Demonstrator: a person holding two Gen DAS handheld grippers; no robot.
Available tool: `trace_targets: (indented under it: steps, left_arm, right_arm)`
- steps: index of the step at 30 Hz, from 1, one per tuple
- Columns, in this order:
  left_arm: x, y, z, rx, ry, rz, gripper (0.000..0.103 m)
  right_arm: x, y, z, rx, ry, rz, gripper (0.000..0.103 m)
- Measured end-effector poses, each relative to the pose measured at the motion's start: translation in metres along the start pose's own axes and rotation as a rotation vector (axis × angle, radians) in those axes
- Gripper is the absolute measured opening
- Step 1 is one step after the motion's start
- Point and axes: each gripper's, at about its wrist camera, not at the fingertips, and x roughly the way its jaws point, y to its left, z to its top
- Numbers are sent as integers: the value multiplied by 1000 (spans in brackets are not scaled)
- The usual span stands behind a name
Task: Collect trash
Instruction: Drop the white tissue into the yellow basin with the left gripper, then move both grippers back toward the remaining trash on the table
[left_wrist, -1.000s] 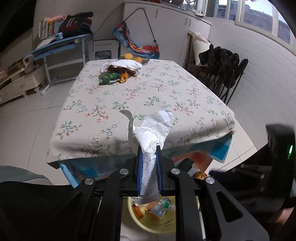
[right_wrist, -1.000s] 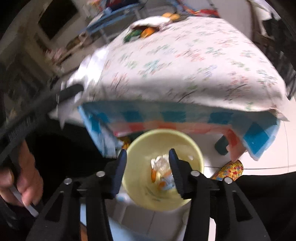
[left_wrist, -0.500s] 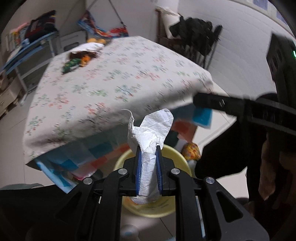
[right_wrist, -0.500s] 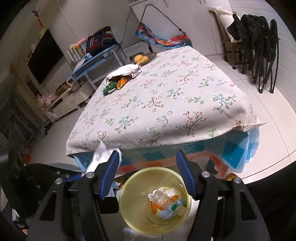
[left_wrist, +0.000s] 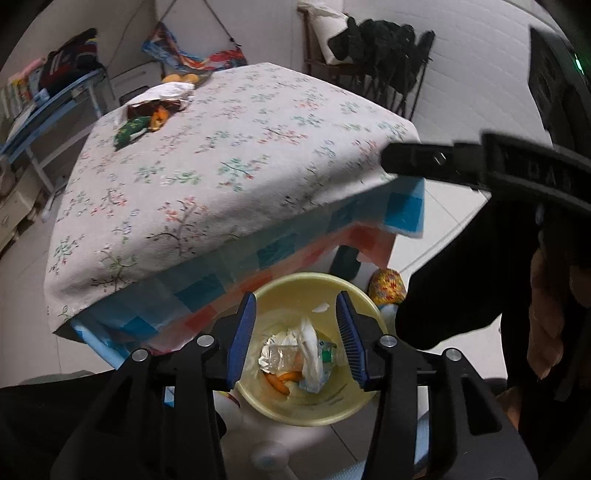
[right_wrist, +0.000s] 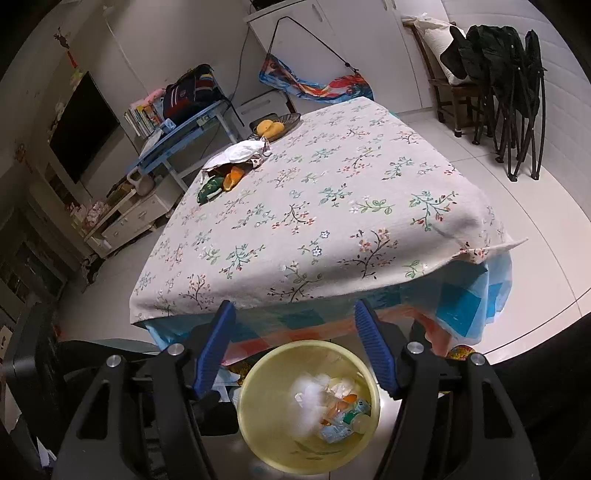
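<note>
My left gripper (left_wrist: 295, 317) hangs over a yellow bin (left_wrist: 295, 278) on the floor at the table's near edge. Its jaws are opening and nothing is between them. A white tissue (left_wrist: 309, 347) lies in the bin on a plastic bottle and orange scraps. In the right wrist view the tissue (right_wrist: 308, 402) is a white blur inside the bin (right_wrist: 258, 435). My right gripper (right_wrist: 295, 306) is held above the bin too, its jaws opening and bare. Wrappers and a white bag (right_wrist: 229, 170) lie at the far end of the floral table (right_wrist: 314, 221).
The right gripper's black finger (left_wrist: 443, 162) and a hand (left_wrist: 546, 325) fill the right of the left wrist view. Folded black chairs (right_wrist: 513, 92) stand at the back right. A blue desk (right_wrist: 177, 129) and a low cabinet (right_wrist: 125, 218) stand to the left.
My left gripper's jaws have parted and let go of the white tissue, which has dropped into the yellow bin. My right gripper's jaws have spread wider.
</note>
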Motion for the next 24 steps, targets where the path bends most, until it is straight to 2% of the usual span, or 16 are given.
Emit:
trace_targets:
  steps: [6,10,13,19,24]
  left_arm:
    - [-11,26,8,-111,-70,75,54]
    - [-26,60,18,-256,-123,94,59]
    - [-36,82,26,-324,-160,119,64]
    - [-38,132,54,-406,-176,176,67]
    - [-26,169,80,-479,-170,196,67]
  right_arm:
    - [0,0,1,-2,1,3,66]
    - [5,12,9,-46,3,11,67]
    - [16,22,19,-84,13,35,68]
    - [43,52,54,-183,17,69,68]
    - [80,76,102,-233,9,75,69]
